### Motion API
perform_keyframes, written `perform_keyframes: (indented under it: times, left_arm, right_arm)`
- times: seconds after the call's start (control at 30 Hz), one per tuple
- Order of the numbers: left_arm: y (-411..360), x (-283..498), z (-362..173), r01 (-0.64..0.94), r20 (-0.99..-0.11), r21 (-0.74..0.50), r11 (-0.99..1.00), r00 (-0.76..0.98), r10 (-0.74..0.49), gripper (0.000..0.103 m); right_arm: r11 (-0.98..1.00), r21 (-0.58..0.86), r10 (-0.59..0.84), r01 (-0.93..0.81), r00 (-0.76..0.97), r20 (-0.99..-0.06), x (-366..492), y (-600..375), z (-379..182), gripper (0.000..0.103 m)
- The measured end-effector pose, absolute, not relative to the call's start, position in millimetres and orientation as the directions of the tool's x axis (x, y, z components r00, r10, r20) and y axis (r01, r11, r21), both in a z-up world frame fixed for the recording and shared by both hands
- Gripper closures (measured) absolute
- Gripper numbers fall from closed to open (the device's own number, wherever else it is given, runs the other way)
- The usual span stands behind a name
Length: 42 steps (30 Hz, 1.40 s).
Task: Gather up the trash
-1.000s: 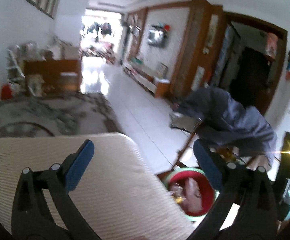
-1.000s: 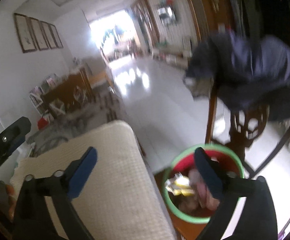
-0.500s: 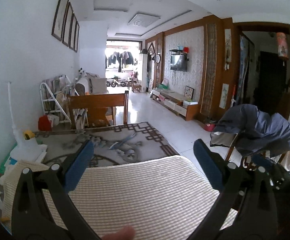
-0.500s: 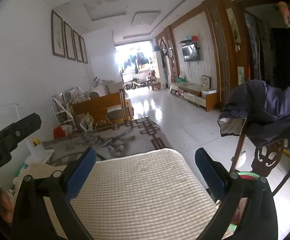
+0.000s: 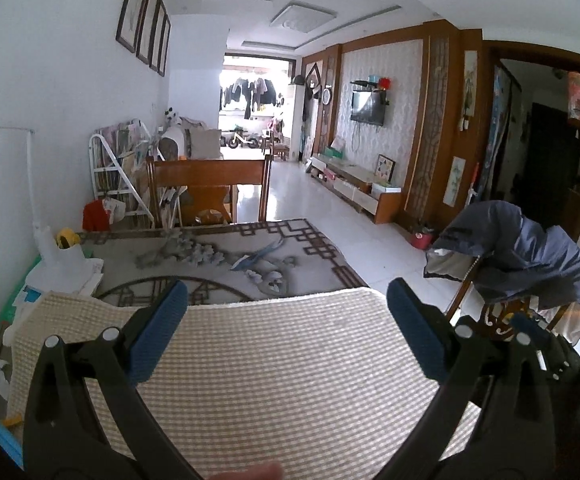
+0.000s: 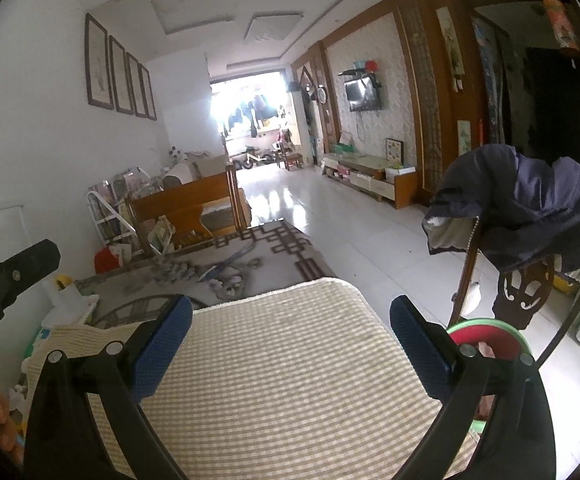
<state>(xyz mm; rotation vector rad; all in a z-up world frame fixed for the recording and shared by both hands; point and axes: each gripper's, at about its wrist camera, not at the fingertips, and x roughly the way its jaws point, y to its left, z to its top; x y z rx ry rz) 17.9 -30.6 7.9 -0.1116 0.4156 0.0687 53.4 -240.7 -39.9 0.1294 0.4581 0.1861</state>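
Left gripper (image 5: pixel 288 330) and right gripper (image 6: pixel 290 334) hovered over a checked mat (image 6: pixel 290 380), jaws apart (both empty), bin (image 6: pixel 489 336) at right.

daylight poured from the far balcony doorway (image 6: pixel 250 112), blown out in the right wrist view, glaring off the tiled floor (image 6: pixel 290 208); frames were sharp, fisheye-bent, dark-cornered.

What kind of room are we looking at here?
Most likely a home living room: a wall-mounted television above a low cabinet, framed pictures on the wall, and a patterned rug on the tiled floor.
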Motion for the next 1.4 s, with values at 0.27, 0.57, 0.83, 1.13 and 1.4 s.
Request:
perform_keyframes:
  times: [0.27, 0.57, 0.83, 1.13, 1.4]
  left_arm:
    - [-27, 20, 3, -0.092, -0.432, -0.094, 0.991, 0.901, 0.043, 0.005]
    - [-25, 25, -1, -0.105, -0.447, -0.100, 0.989, 0.893, 0.049, 0.005]
    - [-24, 26, -1, -0.107, -0.449, -0.097, 0.990, 0.892, 0.052, 0.005]
    - [-20, 26, -3, -0.117, -0.455, -0.099, 0.988, 0.888, 0.060, 0.005]
    - [-17, 26, -5, -0.119, -0.459, -0.098, 0.988, 0.886, 0.061, 0.005]
  right_arm:
    - [0.979, 0.155, 0.191, -0.134, 0.870, -0.456, 54, -239, -47, 0.007]
    - [0.981, 0.150, 0.184, -0.127, 0.864, -0.469, 58, -240, -51, 0.007]
    - [0.981, 0.147, 0.181, -0.126, 0.863, -0.471, 58, -239, -52, 0.007]
    - [0.980, 0.138, 0.191, -0.140, 0.851, -0.489, 61, -243, -58, 0.007]
    - [0.980, 0.133, 0.196, -0.149, 0.844, -0.500, 61, -245, -61, 0.007]
